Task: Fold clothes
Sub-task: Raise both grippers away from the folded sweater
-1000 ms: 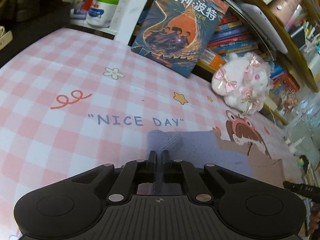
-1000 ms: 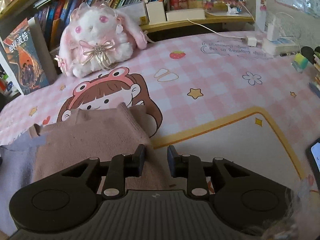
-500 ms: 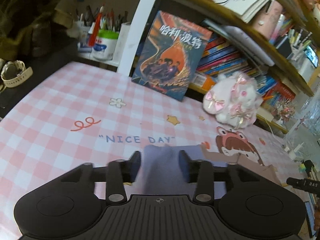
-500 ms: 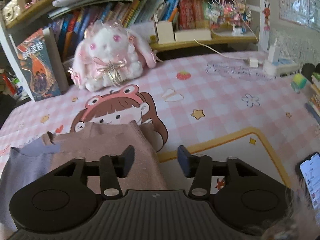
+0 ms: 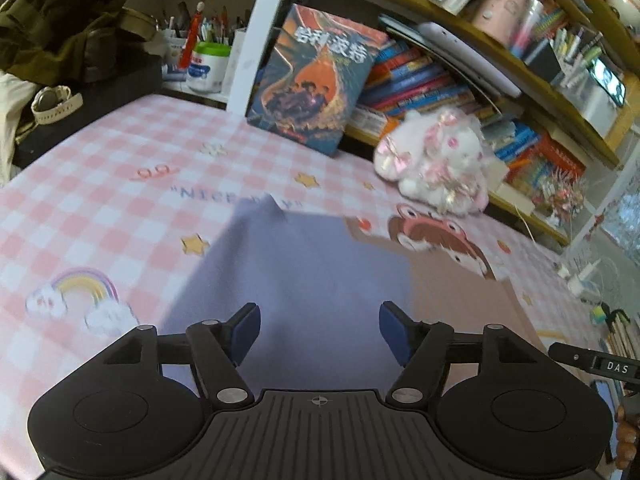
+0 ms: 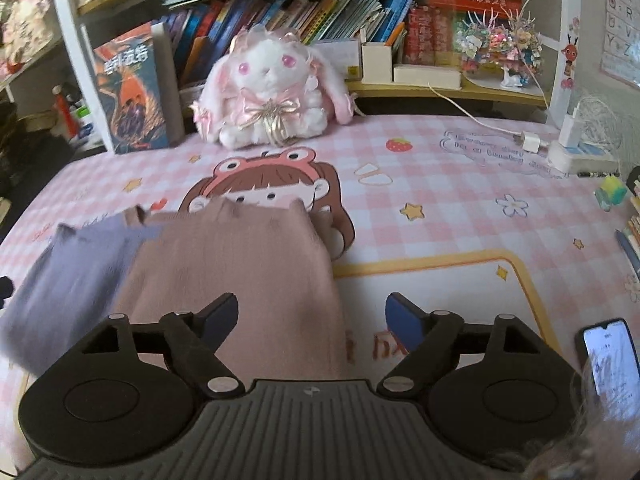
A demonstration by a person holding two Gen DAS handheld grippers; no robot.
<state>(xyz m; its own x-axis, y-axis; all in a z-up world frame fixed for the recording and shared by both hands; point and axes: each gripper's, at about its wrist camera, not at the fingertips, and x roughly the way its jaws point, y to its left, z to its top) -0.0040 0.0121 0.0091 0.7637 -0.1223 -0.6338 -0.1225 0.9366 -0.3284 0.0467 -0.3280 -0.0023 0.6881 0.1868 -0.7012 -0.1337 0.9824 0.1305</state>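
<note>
A pink-and-white checked desk mat [image 6: 460, 216] printed with a cartoon girl, stars and "NICE DAY" covers the desk. A fluffy white plush rabbit with pink bows [image 6: 268, 92] sits at its far edge, beside an upright orange-and-blue illustrated book [image 5: 316, 76]. A lit black smartphone [image 6: 610, 356] lies at the near right. A white charger block [image 6: 572, 132] rests near a wooden shelf of books [image 6: 288, 20].

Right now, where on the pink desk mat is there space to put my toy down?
Bare mat lies right of the folded pink-and-lavender knitted garment, inside the yellow-bordered white panel, and left of the garment by the rainbow print. The back edge is crowded: white plush bunny, upright orange-covered book, white charger block.
</note>
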